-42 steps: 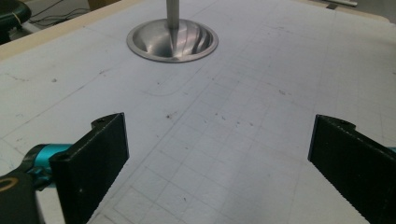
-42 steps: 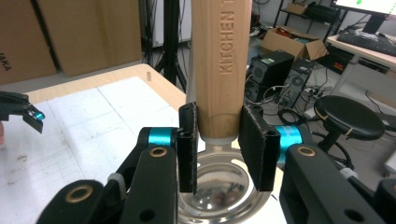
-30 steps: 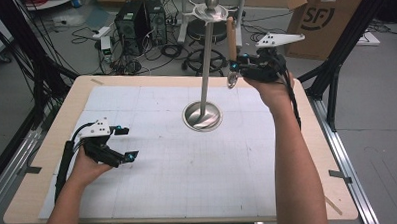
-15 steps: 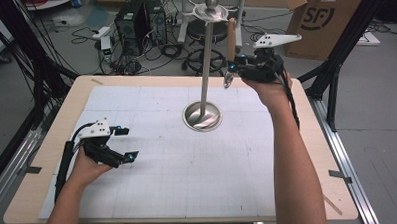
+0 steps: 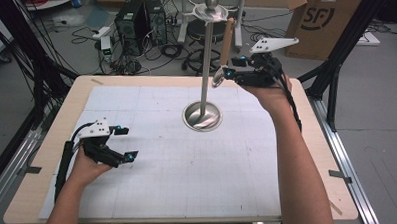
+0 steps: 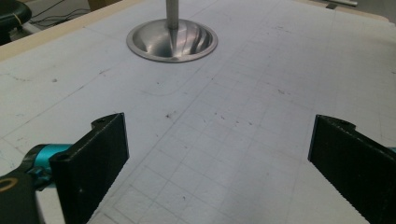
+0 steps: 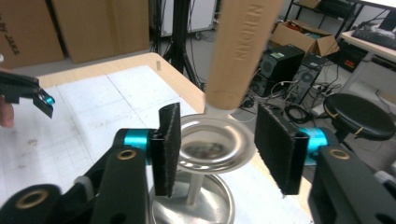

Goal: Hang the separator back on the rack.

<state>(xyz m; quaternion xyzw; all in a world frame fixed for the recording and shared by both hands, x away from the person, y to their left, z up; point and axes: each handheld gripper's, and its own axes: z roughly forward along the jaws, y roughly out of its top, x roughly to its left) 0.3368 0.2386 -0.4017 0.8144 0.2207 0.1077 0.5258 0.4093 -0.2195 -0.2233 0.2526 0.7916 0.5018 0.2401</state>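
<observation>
A wooden-handled ladle (image 5: 225,46) is hung from the top disc of a metal stand (image 5: 205,56), its bowl (image 7: 215,143) between the jaws of the right tool (image 5: 224,73), which have just been opening and are no longer pressed on it. The stand's base (image 5: 202,116) is set on the worktop (image 5: 297,138). The left tool (image 5: 126,143) is held released, low over the gridded mat (image 6: 233,140).
</observation>
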